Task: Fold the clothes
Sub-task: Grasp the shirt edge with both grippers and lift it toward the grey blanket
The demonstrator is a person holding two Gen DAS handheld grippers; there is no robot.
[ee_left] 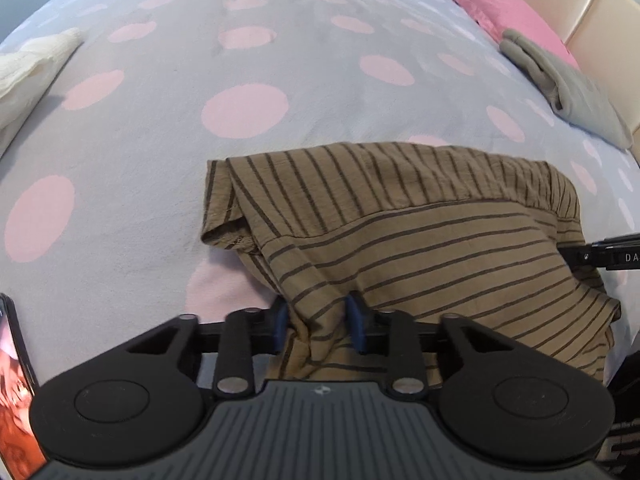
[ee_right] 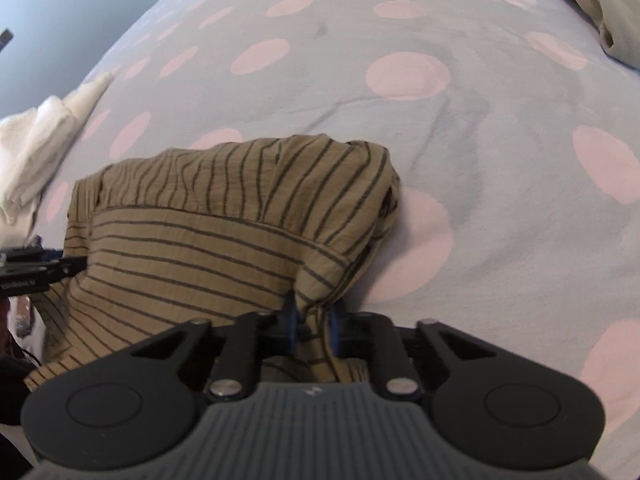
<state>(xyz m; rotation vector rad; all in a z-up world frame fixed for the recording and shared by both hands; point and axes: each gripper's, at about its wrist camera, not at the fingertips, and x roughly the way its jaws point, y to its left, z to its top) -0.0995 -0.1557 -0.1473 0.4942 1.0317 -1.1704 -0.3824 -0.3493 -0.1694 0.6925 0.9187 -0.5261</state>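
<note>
A brown shirt with dark stripes (ee_left: pixel 408 232) lies bunched on the grey bedspread with pink dots (ee_left: pixel 248 80). My left gripper (ee_left: pixel 318 322) is shut on the shirt's near left edge, cloth pinched between its blue pads. My right gripper (ee_right: pixel 312 322) is shut on the shirt (ee_right: pixel 208 240) at its near right edge. Each gripper shows at the side of the other's view: the right one (ee_left: pixel 608 258) and the left one (ee_right: pixel 36 268). The shirt's far part is doubled over with a sleeve (ee_left: pixel 224 216) folded at the left.
A cream garment (ee_left: pixel 28 76) lies crumpled at the bed's left edge. A folded grey garment (ee_left: pixel 568 84) lies at the right, by a pink pillow (ee_left: pixel 504 0) and a beige headboard (ee_left: pixel 592 20). A phone (ee_left: pixel 16 392) shows at the lower left.
</note>
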